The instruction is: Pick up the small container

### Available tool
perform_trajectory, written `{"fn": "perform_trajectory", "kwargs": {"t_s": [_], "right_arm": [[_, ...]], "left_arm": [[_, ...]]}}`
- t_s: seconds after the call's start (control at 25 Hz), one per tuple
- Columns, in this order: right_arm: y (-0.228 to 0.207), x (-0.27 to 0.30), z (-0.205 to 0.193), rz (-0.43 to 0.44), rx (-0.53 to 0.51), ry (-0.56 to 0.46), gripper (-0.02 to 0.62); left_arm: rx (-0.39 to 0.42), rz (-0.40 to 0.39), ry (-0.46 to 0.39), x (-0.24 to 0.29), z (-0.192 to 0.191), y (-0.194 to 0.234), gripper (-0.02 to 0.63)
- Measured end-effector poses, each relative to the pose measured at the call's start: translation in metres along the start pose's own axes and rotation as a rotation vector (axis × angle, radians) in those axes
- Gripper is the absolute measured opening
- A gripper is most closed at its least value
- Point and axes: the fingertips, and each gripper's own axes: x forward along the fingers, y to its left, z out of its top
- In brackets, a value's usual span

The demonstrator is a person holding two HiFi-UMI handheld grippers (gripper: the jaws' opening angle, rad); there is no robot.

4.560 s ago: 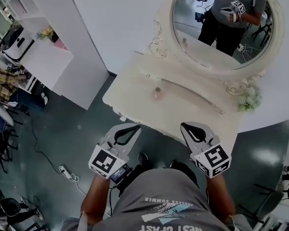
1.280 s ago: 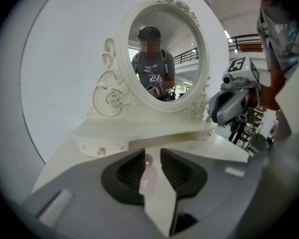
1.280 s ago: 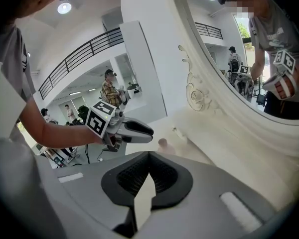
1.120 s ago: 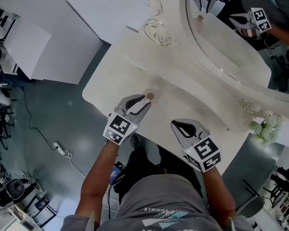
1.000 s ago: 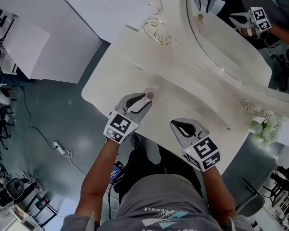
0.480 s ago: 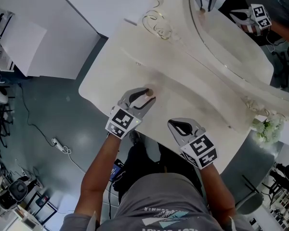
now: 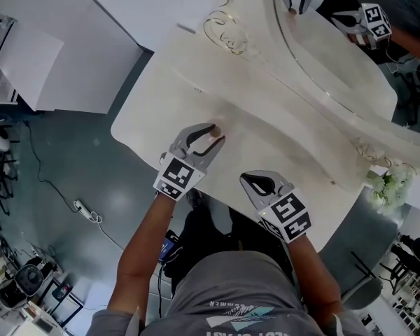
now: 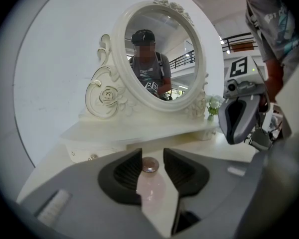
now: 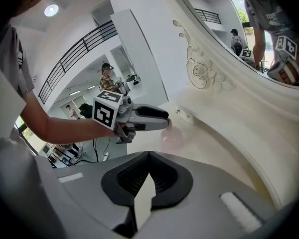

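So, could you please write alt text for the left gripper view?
The left gripper, jaws apart but just closing, straddles a small pink container with a metal cap on a cream dressing table; the right gripper hangs at right.

Cream vanity table (image 7: 185,82) under an oval mirror (image 7: 339,61), white wall (image 7: 136,5), glossy grey floor (image 7: 66,163)

This is looking like a staged bedroom corner inside a large indoor hall or recording studio. An ornate white dressing table (image 7: 154,96) with an oval mirror (image 7: 336,61) is standing against bare white partition walls (image 7: 126,5) on a glossy grey floor (image 7: 56,159). A power strip (image 7: 79,206) is lying at the near left. A railed upper gallery (image 9: 77,56) is running along the far side, above another person (image 9: 108,83).
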Motion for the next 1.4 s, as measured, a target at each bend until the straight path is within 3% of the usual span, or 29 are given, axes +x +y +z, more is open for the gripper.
{"fn": "perform_trajectory", "kwargs": {"t_s": [0.32, 1.04, 1.4], "right_arm": [[0.009, 0.006, -0.016, 0.017, 0.011, 0.028, 0.002], [-0.003, 0.014, -0.017, 0.014, 0.023, 0.047, 0.002], [-0.005, 0.005, -0.012, 0.005, 0.018, 0.034, 0.002]], "left_arm": [[0.139, 0.087, 0.048, -0.001, -0.005, 0.003, 0.138], [0.128, 0.035, 0.058, 0.023, -0.021, 0.006, 0.14], [0.189, 0.041, 0.075, 0.026, -0.014, 0.0, 0.137]]}}
